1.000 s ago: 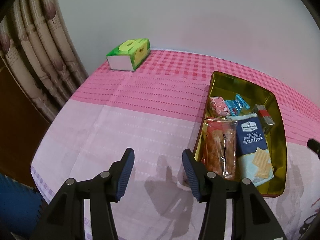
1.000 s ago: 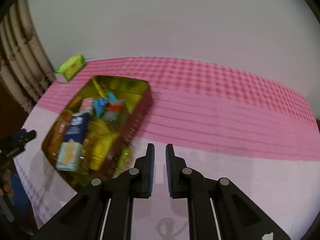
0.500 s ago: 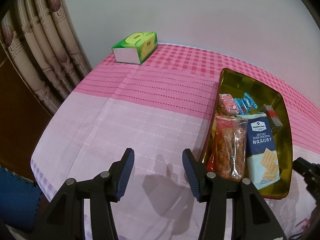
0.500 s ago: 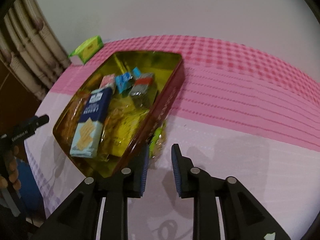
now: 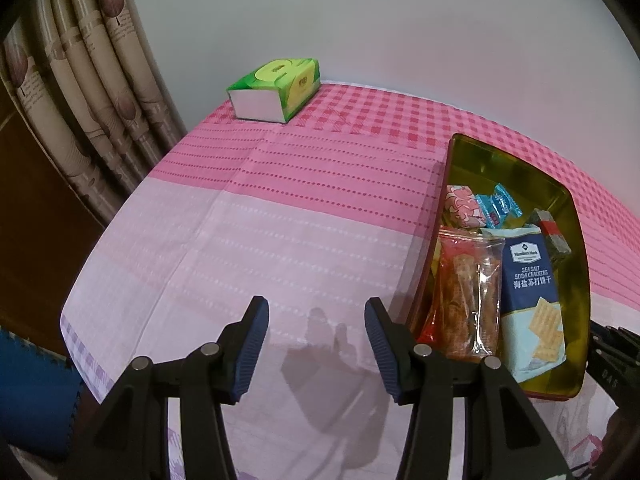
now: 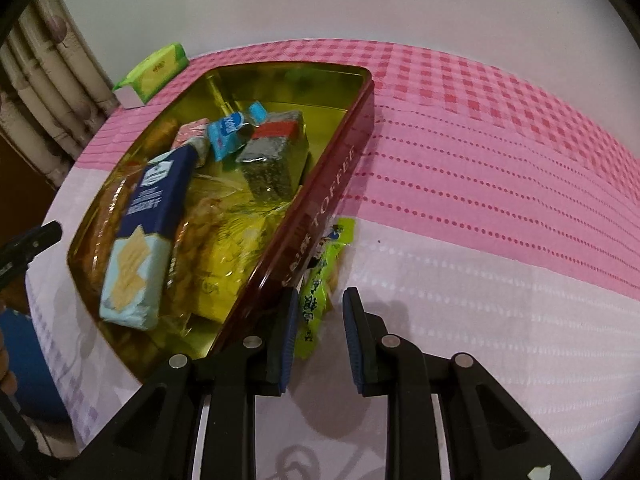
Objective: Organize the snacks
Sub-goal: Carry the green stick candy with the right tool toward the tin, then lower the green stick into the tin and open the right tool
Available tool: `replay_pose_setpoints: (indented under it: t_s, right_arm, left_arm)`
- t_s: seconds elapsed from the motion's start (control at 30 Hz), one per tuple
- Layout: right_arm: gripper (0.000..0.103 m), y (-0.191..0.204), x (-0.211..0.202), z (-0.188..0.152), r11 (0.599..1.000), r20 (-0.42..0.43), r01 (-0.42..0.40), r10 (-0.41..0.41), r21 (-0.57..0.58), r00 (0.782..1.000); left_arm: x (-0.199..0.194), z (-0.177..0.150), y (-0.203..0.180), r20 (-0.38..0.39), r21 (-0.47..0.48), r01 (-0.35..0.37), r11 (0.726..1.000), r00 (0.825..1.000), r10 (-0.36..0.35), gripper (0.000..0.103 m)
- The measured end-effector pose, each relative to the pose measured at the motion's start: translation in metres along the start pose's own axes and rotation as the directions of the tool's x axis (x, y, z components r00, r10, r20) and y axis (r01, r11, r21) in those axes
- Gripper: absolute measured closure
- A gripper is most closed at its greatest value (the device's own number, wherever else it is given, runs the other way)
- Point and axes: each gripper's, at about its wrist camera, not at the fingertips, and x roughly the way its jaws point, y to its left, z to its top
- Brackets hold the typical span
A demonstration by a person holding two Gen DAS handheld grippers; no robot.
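Left wrist view: the left gripper (image 5: 316, 344) fills the lower middle of the frame, its jaws spread with nothing between them, hanging over bare pink tablecloth (image 5: 280, 216). It looks parked out of the way, leaving the work to the other hand. At right sits the toffee tin (image 5: 576, 216), its gold inside already holding the sea salt soda crackers (image 5: 530, 280), a clear pack of reddish snacks (image 5: 466, 292), a pink-patterned sweet (image 5: 462, 206), blue-wrapped candies (image 5: 498, 208) and a grey-and-red bar (image 5: 552, 236). A green tissue box (image 5: 276, 88) stands in the upper middle by the curtain (image 5: 80, 92).

Right wrist view: the right gripper (image 6: 320, 336) sits low in the frame, jaws slightly parted and not pinching anything. Just ahead of it, a green snack packet (image 6: 324, 276) lies on the cloth outside the tin, tucked against the red outer wall (image 6: 332, 184). Its near end reaches between the fingertips, but the pads do not appear to press it. This seems the one snack left out, so the narrow gap likely suits gripping its thin edge.
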Motion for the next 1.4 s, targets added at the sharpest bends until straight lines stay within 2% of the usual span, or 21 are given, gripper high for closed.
replay_pose_setpoints:
  t_s: [0.17, 0.47, 0.63, 0.83, 1.03, 1.4]
  right_arm:
    - [0.083, -0.008, 0.004, 0.005, 0.999, -0.002, -0.021, 0.021, 0.041, 1.0]
    - [0.086, -0.005, -0.004, 0.0, 1.0, 0.035, 0.016, -0.017, 0.014, 0.999]
    - [0.086, -0.006, -0.02, 0.001, 0.999, 0.065, 0.04, -0.041, 0.017, 0.997]
    - [0.086, -0.01, -0.046, 0.006, 0.998, 0.109, 0.03, -0.035, 0.047, 0.993]
    - [0.086, 0.01, -0.065, 0.011, 1.0, 0.141, 0.001, -0.002, 0.012, 0.99]
    - [0.086, 0.053, -0.055, 0.021, 0.999, 0.117, -0.019, 0.024, -0.043, 0.993]
  left_arm:
    - [0.001, 0.0, 0.001, -0.006, -0.003, 0.007, 1.0, 1.0, -0.007, 0.052]
    - [0.002, 0.0, 0.0, -0.011, -0.003, 0.002, 1.0, 1.0, -0.002, 0.052]
    - [0.002, -0.001, -0.001, -0.015, -0.001, 0.003, 1.0, 1.0, -0.003, 0.052]
    - [0.001, -0.001, -0.002, -0.012, 0.003, -0.003, 1.0, 1.0, 0.003, 0.052]
    - [-0.002, -0.001, -0.003, -0.006, 0.012, -0.011, 1.0, 1.0, 0.011, 0.052]
    - [-0.002, -0.001, -0.001, -0.01, 0.015, -0.009, 1.0, 1.0, 0.009, 0.052]
